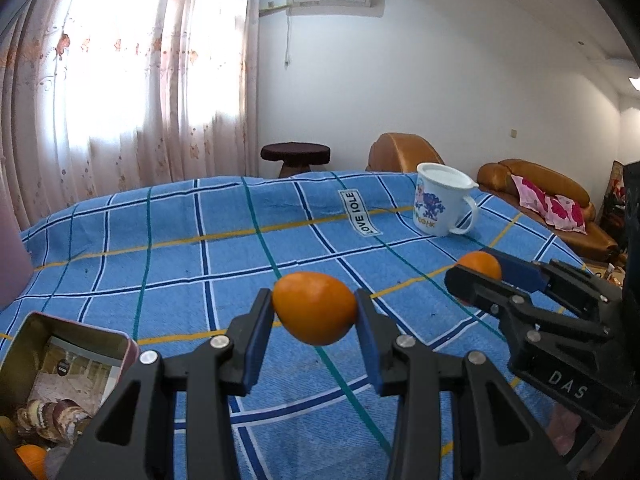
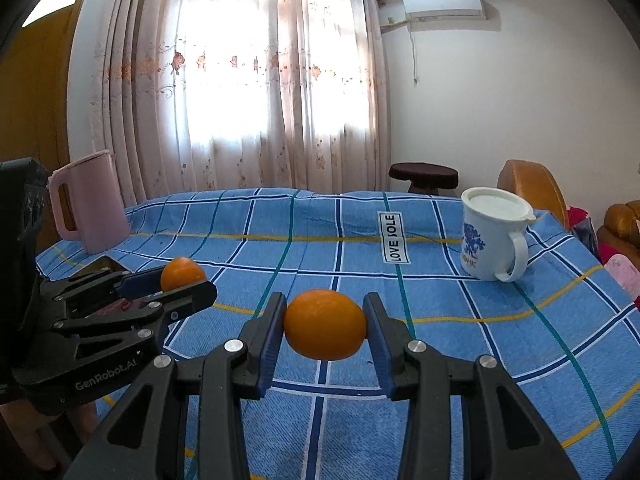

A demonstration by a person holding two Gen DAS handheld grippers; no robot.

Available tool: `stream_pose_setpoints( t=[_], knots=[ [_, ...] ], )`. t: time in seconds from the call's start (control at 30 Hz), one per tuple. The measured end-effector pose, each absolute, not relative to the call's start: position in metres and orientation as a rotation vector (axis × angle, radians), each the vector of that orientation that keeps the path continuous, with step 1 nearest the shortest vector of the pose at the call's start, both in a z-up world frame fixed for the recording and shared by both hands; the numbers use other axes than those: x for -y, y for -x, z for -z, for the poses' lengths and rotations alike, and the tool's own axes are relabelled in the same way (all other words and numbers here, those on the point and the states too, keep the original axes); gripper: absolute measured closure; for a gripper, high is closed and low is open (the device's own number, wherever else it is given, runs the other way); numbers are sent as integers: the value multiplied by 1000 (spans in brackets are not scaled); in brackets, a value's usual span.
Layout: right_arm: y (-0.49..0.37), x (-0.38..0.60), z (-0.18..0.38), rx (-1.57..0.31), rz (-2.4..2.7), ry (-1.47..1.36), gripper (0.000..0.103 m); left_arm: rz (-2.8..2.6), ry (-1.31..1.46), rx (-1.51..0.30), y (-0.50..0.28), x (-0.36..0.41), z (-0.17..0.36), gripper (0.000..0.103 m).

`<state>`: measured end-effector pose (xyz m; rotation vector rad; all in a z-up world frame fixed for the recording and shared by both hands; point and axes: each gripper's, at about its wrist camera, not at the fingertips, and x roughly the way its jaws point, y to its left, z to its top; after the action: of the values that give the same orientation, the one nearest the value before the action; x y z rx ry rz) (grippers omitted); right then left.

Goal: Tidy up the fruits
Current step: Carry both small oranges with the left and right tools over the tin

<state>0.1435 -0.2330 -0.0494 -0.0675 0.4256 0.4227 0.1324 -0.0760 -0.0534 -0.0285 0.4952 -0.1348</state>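
My left gripper (image 1: pixel 315 309) is shut on an orange (image 1: pixel 314 307), held clear above the blue checked tablecloth (image 1: pixel 180 248). My right gripper (image 2: pixel 325 325) is shut on a second orange (image 2: pixel 325 324), also lifted off the cloth. Each wrist view shows the other gripper too: the right one (image 1: pixel 476 276) with its orange (image 1: pixel 480 265) at the right, the left one (image 2: pixel 188 280) with its orange (image 2: pixel 182 273) at the left. An open metal tin (image 1: pixel 76 354) at the lower left holds biscuits and an orange fruit (image 1: pixel 32 460).
A white printed mug (image 1: pixel 444 204) with a lid stands at the far right of the table; a pink jug (image 2: pixel 90 204) stands at the far left. A "LOVE" label (image 2: pixel 394 238) lies on the cloth. Behind the table are a dark stool (image 1: pixel 295 156) and brown sofas (image 1: pixel 552 200).
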Motion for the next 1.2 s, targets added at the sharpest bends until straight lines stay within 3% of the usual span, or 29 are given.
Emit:
stream_pose_setpoints(
  t=[1.2],
  knots=[
    [-113,235,38,-259,-402,78,62,89,-12,-350,-95,72,42,61]
  ],
)
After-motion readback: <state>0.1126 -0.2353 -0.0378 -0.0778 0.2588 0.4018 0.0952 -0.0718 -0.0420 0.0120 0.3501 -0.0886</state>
